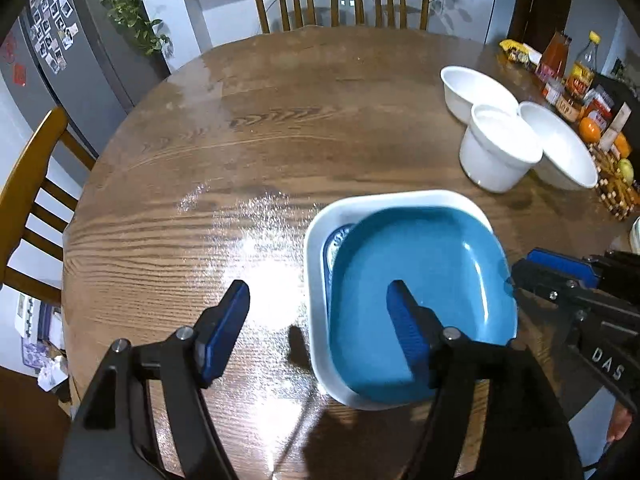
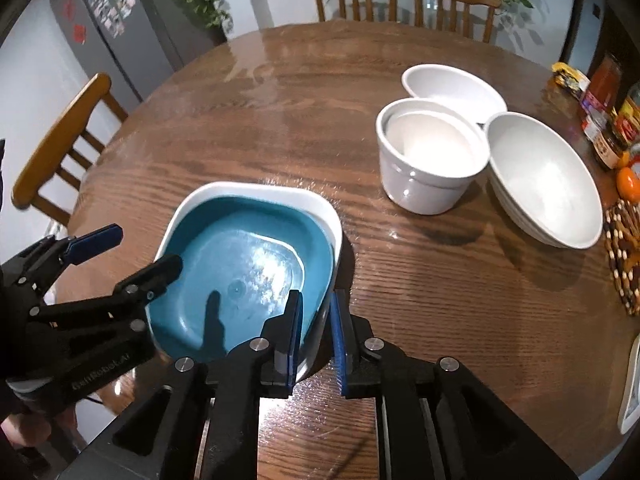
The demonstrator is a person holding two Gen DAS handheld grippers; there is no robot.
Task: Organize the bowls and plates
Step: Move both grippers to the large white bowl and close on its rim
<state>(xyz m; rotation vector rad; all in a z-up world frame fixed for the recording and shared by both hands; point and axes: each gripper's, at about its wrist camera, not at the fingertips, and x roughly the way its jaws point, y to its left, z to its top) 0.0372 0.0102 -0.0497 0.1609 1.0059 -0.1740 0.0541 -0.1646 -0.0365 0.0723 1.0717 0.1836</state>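
Left gripper (image 1: 320,320) nearest, jaws wide apart, one finger over blue plate (image 1: 420,300), nothing held. Right gripper (image 2: 316,340) nearly together, straddling plates' near rim; grip uncertain. Blue plate nested askew in white plate (image 1: 316,248) on table (image 1: 200,140), likely just stacked. Bowls (image 2: 432,160) clustered beyond, well apart, awaiting stacking.
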